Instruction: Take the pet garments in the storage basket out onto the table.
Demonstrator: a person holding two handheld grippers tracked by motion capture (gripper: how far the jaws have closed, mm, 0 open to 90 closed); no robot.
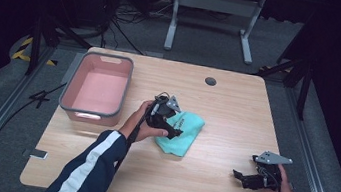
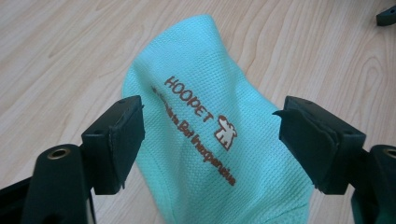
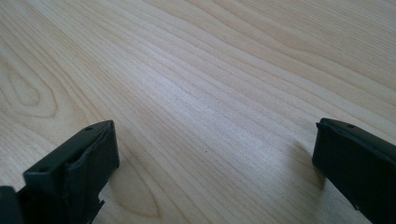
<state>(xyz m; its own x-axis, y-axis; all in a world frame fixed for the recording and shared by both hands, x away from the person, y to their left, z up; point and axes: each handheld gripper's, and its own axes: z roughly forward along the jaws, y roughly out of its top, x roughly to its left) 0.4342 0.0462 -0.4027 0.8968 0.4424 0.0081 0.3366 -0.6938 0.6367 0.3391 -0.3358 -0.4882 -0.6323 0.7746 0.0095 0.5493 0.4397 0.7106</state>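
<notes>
Near table centre: mint-green mesh cloth [image 1: 182, 132], lying rumpled, brown "HOOPET" print with a small dog logo facing up. Left tongs [image 1: 174, 131] released, jaws spread wide over the cloth, one either side of the print in the left gripper view [image 2: 210, 140]; contact with fabric unclear. Right tongs [image 1: 239, 175] also released, jaws well apart, low over bare wood near the front right corner, well apart from the cloth. Pale wood-grain table [image 1: 226, 114], round grommet hole [image 1: 210, 81] near the far edge. Pink bin with grey rim [image 1: 101, 58] at the left side, just beside the left forearm. Grey carpet floor, dark curtains, white stand legs [image 1: 213, 19] and cables behind. Open wood on the right half and along the front edge; cloth clear of all table edges.
</notes>
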